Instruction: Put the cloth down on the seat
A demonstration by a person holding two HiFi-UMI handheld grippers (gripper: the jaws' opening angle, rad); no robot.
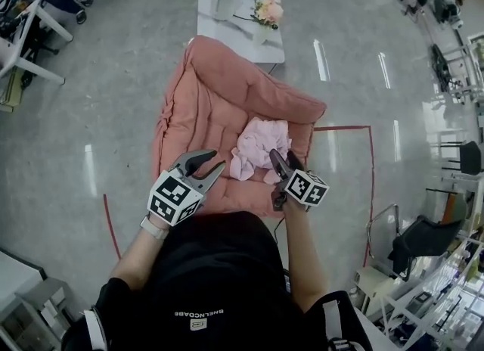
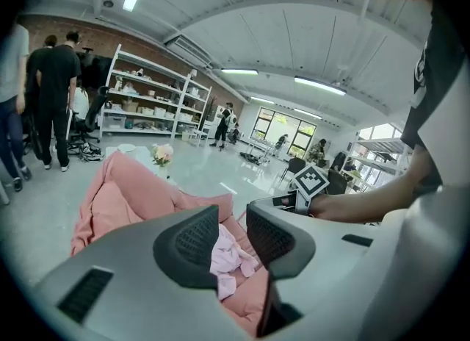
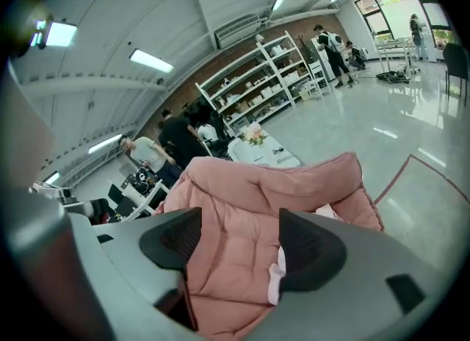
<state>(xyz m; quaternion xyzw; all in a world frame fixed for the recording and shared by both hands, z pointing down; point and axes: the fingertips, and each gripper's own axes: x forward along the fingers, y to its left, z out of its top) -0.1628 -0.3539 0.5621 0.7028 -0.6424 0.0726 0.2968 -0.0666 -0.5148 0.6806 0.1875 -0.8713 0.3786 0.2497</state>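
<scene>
A pink cushioned seat (image 1: 198, 92) stands on a grey workshop floor (image 1: 98, 107) (a white worktop (image 1: 243, 35) is behind it). The pale cloth (image 1: 259, 147) lies crumpled on the seat, just beside the right gripper (image 1: 281, 157). The left gripper (image 1: 215, 161) is further off. Both have their fingers spread, holding nothing.

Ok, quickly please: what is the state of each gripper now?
Left gripper: open, holding nothing.
Right gripper: open, holding nothing.
The cloth lies on the seat.

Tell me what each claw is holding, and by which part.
Nothing. The left claw and right claw are both open and empty; the cloth lies loose on the seat.
</scene>
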